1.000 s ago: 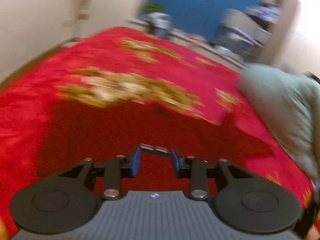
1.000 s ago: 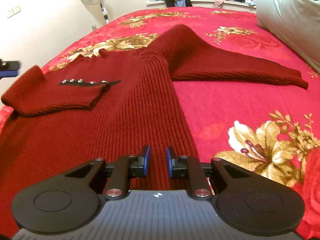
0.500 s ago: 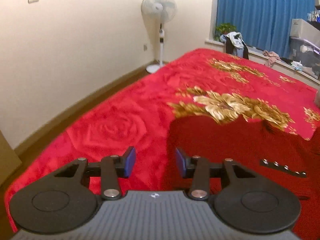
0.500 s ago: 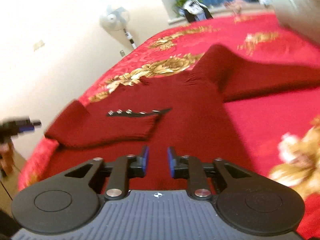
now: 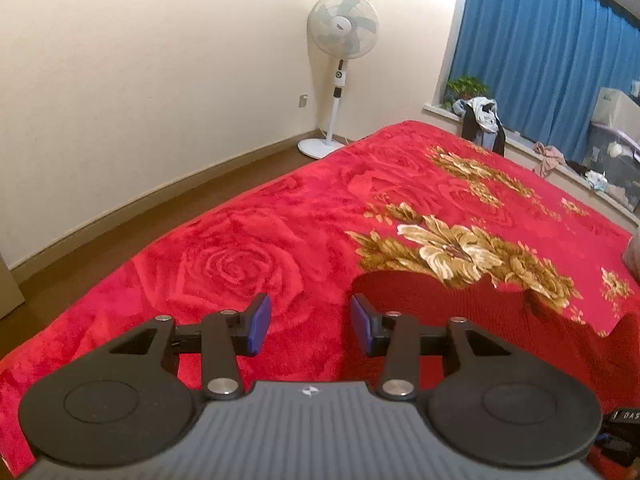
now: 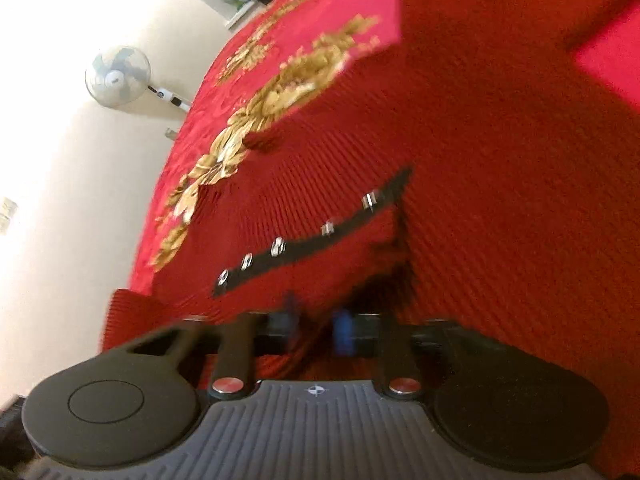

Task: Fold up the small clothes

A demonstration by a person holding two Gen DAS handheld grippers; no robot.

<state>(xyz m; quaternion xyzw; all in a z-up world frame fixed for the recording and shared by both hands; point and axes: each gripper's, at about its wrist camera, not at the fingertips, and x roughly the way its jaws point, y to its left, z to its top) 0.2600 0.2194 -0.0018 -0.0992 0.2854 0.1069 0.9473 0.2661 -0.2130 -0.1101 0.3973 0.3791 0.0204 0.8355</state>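
Observation:
A dark red knit sweater (image 6: 480,160) lies flat on the bed, with a black studded strap (image 6: 312,236) across its chest. One sleeve (image 6: 280,296) is folded over the body just below that strap. My right gripper (image 6: 318,326) is rolled to one side and blurred; its jaws are closing with sleeve fabric filling the gap between them. In the left wrist view only the sweater's shoulder edge (image 5: 460,304) shows, at the right. My left gripper (image 5: 310,328) stands open above the blanket beside that edge, with nothing between its pads.
The bed wears a red blanket (image 5: 260,260) with gold flowers; its edge drops to a brown floor (image 5: 160,200) at the left. A standing fan (image 5: 342,32) is by the wall. Clothes (image 5: 480,116) lie heaped on the sill under blue curtains.
My right gripper has rolled and pushed forward onto the folded sleeve, and fabric now sits between its jaws. My left gripper has swung away from the sweater toward the bed's edge and opened wider.

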